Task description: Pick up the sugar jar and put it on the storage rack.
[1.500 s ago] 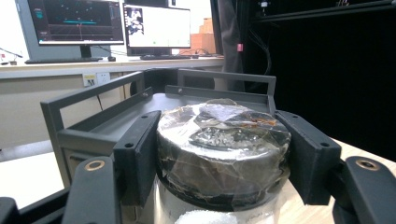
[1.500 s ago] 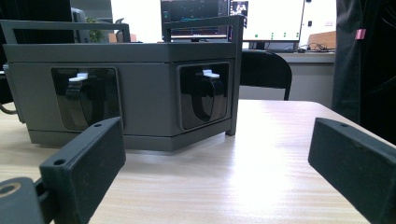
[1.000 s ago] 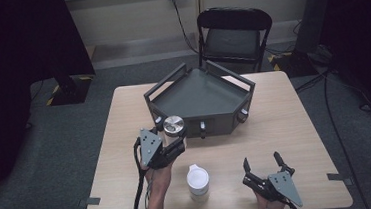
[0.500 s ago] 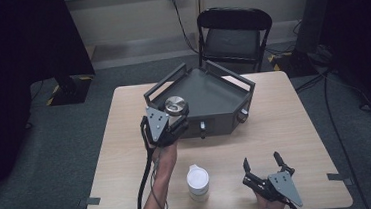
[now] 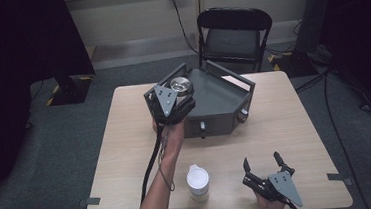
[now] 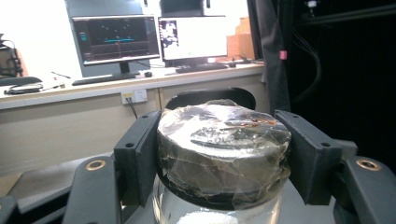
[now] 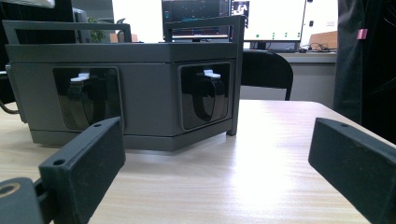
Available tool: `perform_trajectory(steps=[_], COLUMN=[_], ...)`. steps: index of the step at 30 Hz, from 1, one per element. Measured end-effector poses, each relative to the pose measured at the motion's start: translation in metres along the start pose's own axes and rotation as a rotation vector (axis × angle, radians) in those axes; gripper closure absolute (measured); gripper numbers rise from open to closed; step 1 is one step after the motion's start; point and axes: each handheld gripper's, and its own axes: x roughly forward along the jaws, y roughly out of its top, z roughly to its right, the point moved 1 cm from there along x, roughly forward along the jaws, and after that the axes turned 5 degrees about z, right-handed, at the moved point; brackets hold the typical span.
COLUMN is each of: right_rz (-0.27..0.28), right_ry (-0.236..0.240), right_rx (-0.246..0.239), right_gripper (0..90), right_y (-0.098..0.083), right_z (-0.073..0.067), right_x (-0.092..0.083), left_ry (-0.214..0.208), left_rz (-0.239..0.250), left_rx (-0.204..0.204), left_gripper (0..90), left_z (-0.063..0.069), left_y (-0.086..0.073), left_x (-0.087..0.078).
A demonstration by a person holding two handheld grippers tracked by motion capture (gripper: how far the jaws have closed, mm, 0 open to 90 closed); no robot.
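A glass jar (image 5: 182,83) with a shiny dark lid wrapped in clear film is held by my left gripper (image 5: 180,94), which is shut on it just below the lid. It hangs over the left rear part of a dark grey tray-topped box (image 5: 218,102). In the left gripper view the jar (image 6: 219,163) sits clamped between both black jaws of the left gripper (image 6: 223,126). My right gripper (image 5: 261,161) rests open at the table's front right, nothing between its jaws. The right gripper (image 7: 217,140) faces the box (image 7: 140,93) across bare tabletop.
A white lidded container (image 5: 198,181) stands near the table's front edge, between the two arms. The box front has two dark windows with knobs (image 7: 205,95). A black folding chair (image 5: 233,35) stands behind the table. A cable (image 5: 150,165) trails from the left gripper.
My left gripper has carried the jar up and away from the table in front of the box, to above the box's left rear. The right gripper has not moved.
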Motion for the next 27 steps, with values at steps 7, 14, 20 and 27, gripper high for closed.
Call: perform_trajectory(steps=[7, 14, 20, 27], right_rz=[0.000, 0.000, 0.001, 0.000], right_ry=[-0.002, -0.009, -0.007, -0.007], right_rx=[0.000, -0.001, -0.001, -0.001], right_gripper=[2.5, 2.6, 2.6, 2.6], right_y=[0.000, 0.000, 0.000, 0.000], right_z=[0.000, -0.001, -0.001, -0.001], right_x=[0.000, 0.000, 0.000, 0.000], left_ry=[0.004, 0.005, -0.003, -0.014], left_rz=[-0.038, -0.042, -0.067, -0.086], left_rx=[-0.016, -0.039, -0.042, -0.052], left_gripper=[35.0, 35.0, 35.0, 35.0], left_z=[-0.007, -0.014, -0.014, -0.017], left_y=[-0.015, -0.032, -0.039, -0.042], left_x=[0.023, 0.032, 0.035, 0.035])
